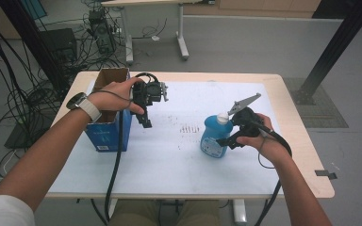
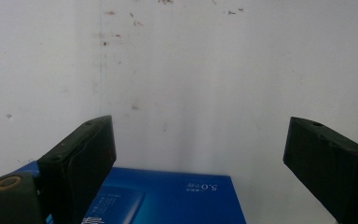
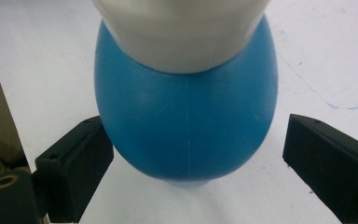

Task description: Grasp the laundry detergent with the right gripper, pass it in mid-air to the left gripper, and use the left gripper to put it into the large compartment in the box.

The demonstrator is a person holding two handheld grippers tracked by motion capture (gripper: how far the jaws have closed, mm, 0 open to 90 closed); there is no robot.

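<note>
Nearby, blue box (image 1: 108,134) beside left gripper (image 1: 147,123); right gripper (image 1: 226,136) fingers wide around bottle (image 1: 214,136).

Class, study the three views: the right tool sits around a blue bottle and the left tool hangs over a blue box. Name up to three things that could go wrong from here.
1. The right tool is open around the bottle; its rounded body may slip or tip when the pads close.
2. The right tool comes from above near the white cap, so a high grip could let the bottle swing.
3. The left tool hangs open beside the box; a careless move might knock it over.
</note>
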